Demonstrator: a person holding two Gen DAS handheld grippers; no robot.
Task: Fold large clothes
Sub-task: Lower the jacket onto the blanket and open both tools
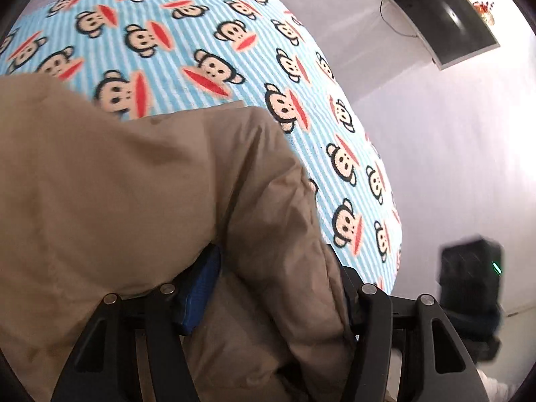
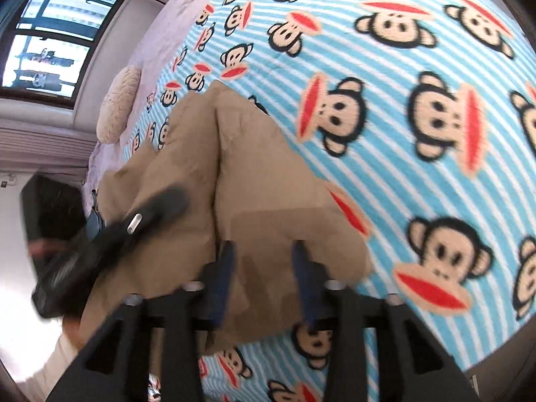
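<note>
A tan padded jacket [image 1: 134,184] lies on a blue striped monkey-print blanket [image 1: 207,33]. In the left wrist view my left gripper [image 1: 274,288] is shut on a thick fold of the jacket, whose fabric bulges between the blue-padded fingers [image 1: 201,288]. In the right wrist view my right gripper [image 2: 263,268] is shut on another edge of the jacket [image 2: 234,154], held just above the blanket [image 2: 418,174]. The left gripper [image 2: 147,217] shows there as a blurred black shape at the jacket's left side.
A wall-mounted TV [image 1: 445,10] hangs at upper right of the left wrist view, and a black box [image 1: 469,274] stands on the floor. The right wrist view shows a cream cushion [image 2: 117,104] on the bed, a window [image 2: 50,33] and a dark object [image 2: 50,214].
</note>
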